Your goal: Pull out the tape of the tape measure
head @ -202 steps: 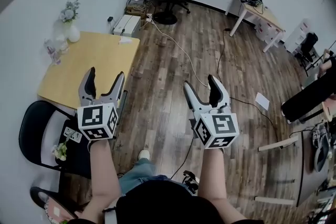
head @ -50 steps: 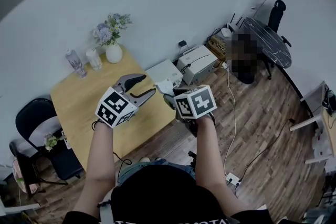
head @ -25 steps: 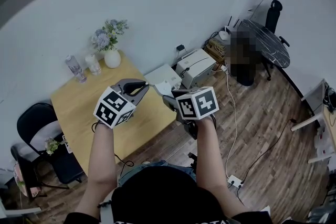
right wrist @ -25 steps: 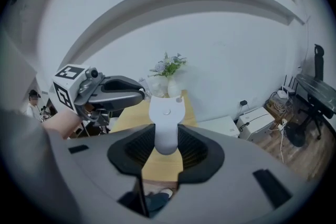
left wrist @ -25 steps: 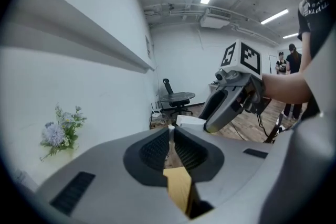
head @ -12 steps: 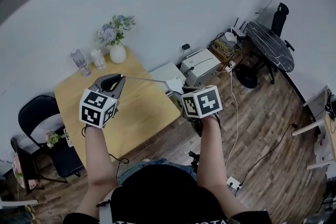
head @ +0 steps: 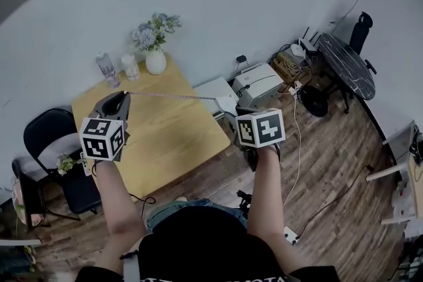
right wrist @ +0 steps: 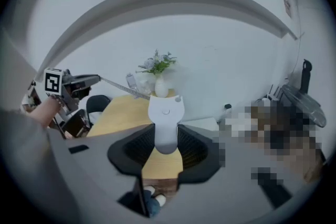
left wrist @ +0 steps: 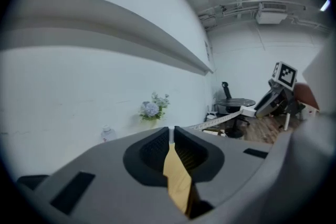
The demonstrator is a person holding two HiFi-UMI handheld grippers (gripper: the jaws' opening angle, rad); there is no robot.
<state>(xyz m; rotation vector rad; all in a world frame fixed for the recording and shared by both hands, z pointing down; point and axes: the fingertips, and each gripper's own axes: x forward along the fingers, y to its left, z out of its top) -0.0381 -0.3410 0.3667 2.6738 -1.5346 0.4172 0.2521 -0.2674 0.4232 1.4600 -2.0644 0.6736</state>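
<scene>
In the right gripper view, the white tape measure case (right wrist: 165, 118) sits between my right gripper's (right wrist: 165, 135) pads, which are shut on it. In the head view the case (head: 227, 104) shows just beyond the right gripper (head: 234, 114), past its marker cube. A thin pale tape (head: 173, 96) runs taut from the case leftward over the table to my left gripper (head: 123, 96). The left gripper (left wrist: 171, 131) is shut on the tape's end. From there the tape (left wrist: 218, 121) leads off to the right, to the case (left wrist: 247, 111).
A light wooden table (head: 165, 139) lies under the tape, with a vase of flowers (head: 156, 53), a bottle (head: 106, 68) and a glass (head: 130, 65) at its far edge. A black chair (head: 45, 135) stands left. White boxes (head: 259, 82), cables and a round dark table (head: 347, 63) fill the right.
My left gripper has swung leftward away from the right one, and the stretch of tape between them has grown much longer. The right gripper has stayed put with the case.
</scene>
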